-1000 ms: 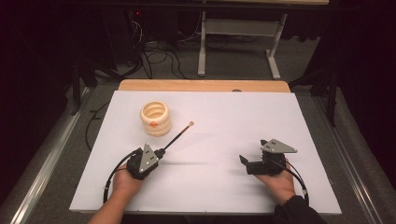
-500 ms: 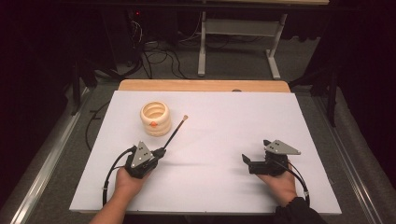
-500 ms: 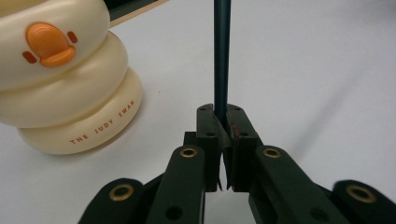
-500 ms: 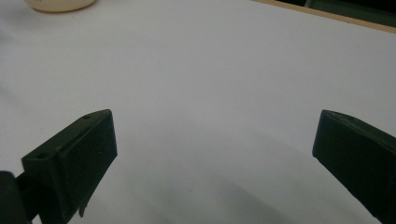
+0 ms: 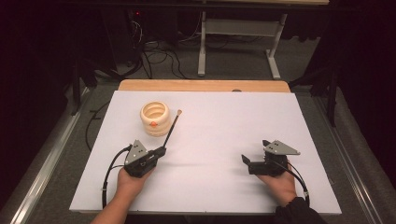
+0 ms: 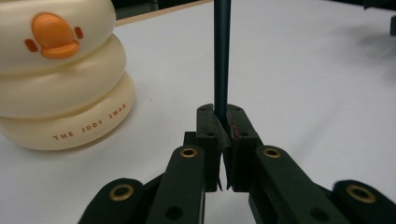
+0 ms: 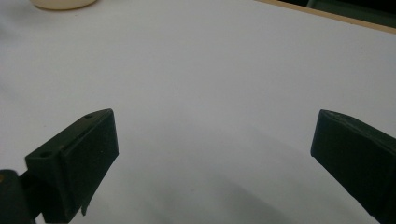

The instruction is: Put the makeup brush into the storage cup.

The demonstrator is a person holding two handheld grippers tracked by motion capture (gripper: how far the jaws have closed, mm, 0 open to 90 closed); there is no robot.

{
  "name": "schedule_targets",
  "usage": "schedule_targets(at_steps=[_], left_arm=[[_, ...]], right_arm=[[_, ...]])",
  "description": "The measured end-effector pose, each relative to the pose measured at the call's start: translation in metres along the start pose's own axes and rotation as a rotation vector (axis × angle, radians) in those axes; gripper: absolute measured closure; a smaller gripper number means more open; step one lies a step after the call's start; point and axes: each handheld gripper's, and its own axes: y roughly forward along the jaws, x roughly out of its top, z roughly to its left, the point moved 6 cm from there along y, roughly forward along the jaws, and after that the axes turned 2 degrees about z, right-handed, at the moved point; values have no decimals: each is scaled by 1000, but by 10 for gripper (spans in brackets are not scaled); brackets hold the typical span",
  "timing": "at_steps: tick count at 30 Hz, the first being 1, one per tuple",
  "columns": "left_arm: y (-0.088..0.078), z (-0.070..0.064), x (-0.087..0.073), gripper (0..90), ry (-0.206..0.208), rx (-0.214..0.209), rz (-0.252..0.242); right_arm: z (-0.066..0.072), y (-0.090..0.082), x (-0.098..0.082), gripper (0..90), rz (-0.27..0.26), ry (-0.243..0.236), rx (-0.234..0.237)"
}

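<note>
L gripper [image 5: 161, 151] jaws pinch a thin dark brush [image 5: 172, 127] by its handle end. Brush has swung since a sec ago: tip was aimed right of the cream duck-face ringed holder [image 5: 154, 117], now sits just beside its rim. Looks like lining up to drop it in. R gripper [image 5: 246, 162] idle on white table [image 5: 233, 121], jaws spread, nothing between.

The high view looks down from six o'clock; both gripper views sit low, near the table [image 5: 215, 140], facing twelve o'clock, sharing the holder [image 5: 154, 117].
</note>
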Motion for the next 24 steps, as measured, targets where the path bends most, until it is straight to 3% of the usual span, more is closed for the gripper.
schedule_targets(at_steps=[12,24], left_arm=[[0,-3,4,860,-30,-29,-25],[1,-13,11,860,-26,-57,-39]], right_arm=[[2,0,1,23,-5,-4,9],[20,-4,27,29,-108,-41,53]])
